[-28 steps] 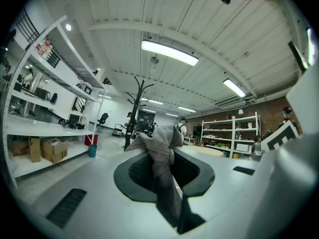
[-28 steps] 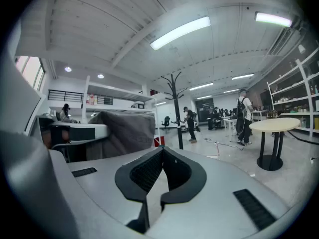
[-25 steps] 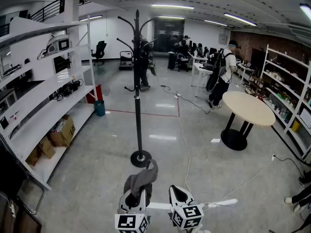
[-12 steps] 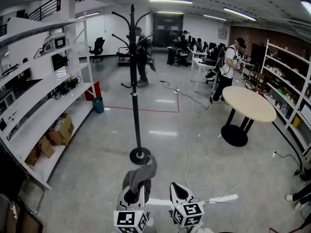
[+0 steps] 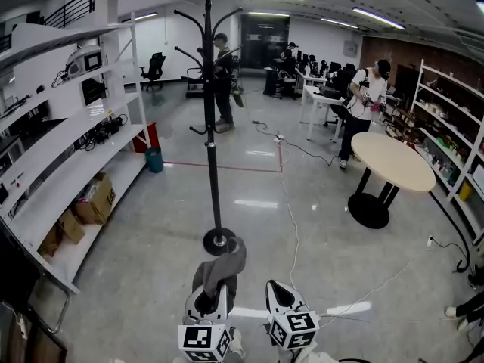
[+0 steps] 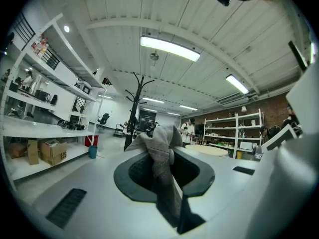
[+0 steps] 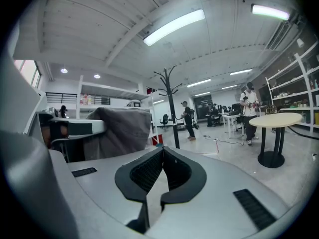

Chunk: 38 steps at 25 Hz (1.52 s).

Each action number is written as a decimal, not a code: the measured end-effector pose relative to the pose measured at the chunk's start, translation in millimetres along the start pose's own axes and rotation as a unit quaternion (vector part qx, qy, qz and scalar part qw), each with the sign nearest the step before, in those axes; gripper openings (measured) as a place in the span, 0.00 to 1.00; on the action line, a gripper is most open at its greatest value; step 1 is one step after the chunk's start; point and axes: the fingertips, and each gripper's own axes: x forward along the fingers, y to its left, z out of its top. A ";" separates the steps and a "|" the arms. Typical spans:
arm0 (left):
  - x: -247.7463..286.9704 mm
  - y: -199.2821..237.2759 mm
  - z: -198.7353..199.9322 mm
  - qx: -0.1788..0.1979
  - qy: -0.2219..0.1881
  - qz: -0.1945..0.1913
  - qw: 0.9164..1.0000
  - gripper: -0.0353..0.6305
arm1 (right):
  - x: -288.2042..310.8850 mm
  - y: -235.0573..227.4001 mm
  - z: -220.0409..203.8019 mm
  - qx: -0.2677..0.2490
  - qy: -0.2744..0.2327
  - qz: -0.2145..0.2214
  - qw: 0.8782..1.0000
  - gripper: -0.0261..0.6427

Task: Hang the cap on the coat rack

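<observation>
- The left white two-jaw tool (image 5: 209, 299) is held low at the bottom edge of the head view and is pointed forward; its jaws are closed on a crumpled grey fabric cap (image 5: 221, 267).
- The right white two-jaw tool (image 5: 278, 295) is held just beside it at the same level; its jaws are seen together, with nothing gripped.

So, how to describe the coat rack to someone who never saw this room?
Start at the long white shelving on the room's left; the coat rack stands alone on the open floor to its right. It is the only tall black pole, with curved hooks on top and a round base.
</observation>
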 end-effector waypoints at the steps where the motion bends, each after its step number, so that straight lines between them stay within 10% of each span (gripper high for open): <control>1: 3.9 1.9 -0.1 0.000 0.000 0.001 1.000 0.15 | 4.5 -0.9 1.0 -0.001 0.000 0.001 1.000 0.06; 38: 177.6 95.4 23.0 0.004 0.002 -0.005 1.000 0.15 | 202.9 -38.4 38.2 -0.002 0.002 0.012 1.000 0.06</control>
